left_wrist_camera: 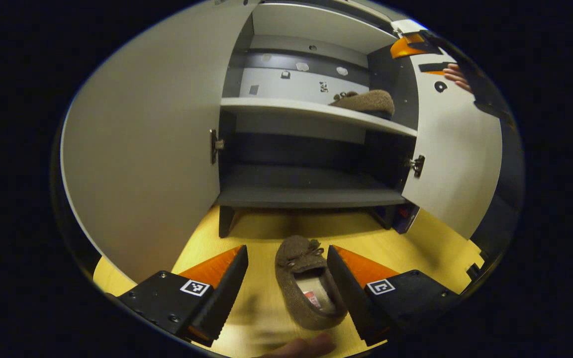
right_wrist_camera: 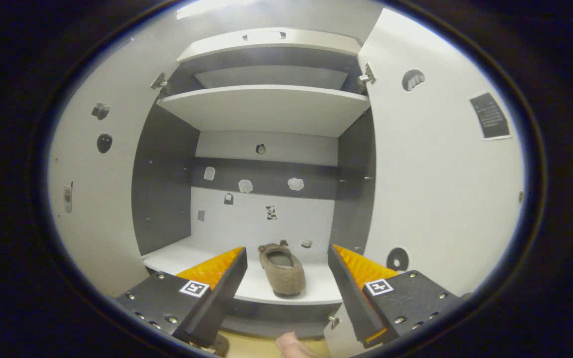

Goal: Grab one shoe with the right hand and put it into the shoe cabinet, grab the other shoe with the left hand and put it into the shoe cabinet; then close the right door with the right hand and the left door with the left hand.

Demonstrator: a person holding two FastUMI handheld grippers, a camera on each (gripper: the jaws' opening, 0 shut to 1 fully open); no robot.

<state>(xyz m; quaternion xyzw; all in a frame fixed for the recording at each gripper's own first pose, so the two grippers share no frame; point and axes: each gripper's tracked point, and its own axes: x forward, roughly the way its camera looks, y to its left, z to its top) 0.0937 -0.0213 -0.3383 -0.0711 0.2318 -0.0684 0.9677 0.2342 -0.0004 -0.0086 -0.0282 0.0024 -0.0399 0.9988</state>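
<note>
Though not gripped, floor shoe between spread left gripper fingers (untouched).

Take the shoe cabinet as your landmark. One slipper lies on its middle shelf, toward the cabinet's right side. The other slipper lies on the floor in front of the cabinet, between your left gripper's spread fingers. Both doors stand open: left door, right door.
</note>
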